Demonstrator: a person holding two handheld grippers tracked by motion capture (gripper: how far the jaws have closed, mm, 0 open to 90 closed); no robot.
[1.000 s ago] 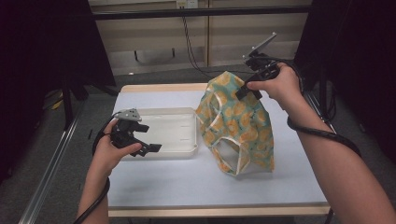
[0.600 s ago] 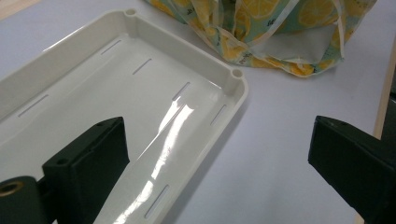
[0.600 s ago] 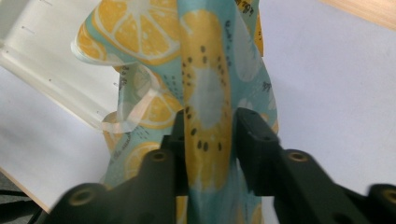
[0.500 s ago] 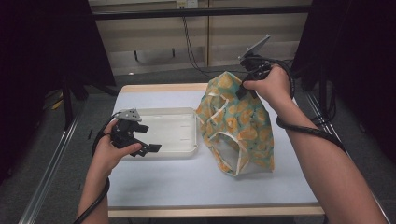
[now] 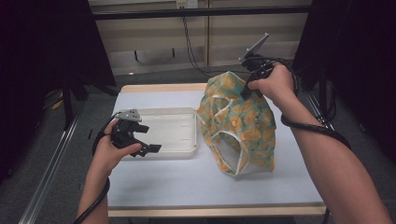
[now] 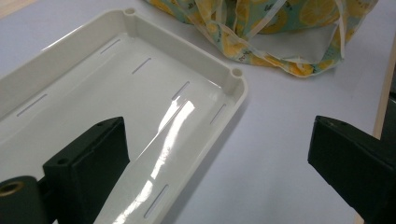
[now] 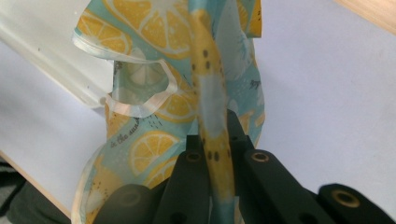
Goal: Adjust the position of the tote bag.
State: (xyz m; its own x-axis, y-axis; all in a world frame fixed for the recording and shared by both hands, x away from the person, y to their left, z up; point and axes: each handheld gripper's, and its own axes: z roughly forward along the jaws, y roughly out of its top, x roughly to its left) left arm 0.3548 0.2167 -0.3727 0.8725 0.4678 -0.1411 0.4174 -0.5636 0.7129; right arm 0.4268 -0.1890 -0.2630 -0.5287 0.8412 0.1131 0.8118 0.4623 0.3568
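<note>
Right gripper [image 5: 246, 89] has just closed, pinching a fold at the top of the lemon-print garment [image 5: 238, 126], which stands on the table right of the white tray [image 5: 187, 150]. Left gripper [image 5: 147, 140] hovers wide, empty, above the tray. Lift straight, slowly; watch for fabric slipping.

The cloth [image 5: 243, 121] is teal, printed with yellow-orange lemon slices and edged in white trim. The tray [image 5: 170, 130] is plain cream-white. The bench [image 5: 187, 182] is pale blue-white with a light wooden edge.

The high view looks forward and down over the table [image 5: 187, 186]. Both gripper views sit close, sharing the white tray [image 6: 140, 93] and lemon-print fabric [image 7: 154, 154].
</note>
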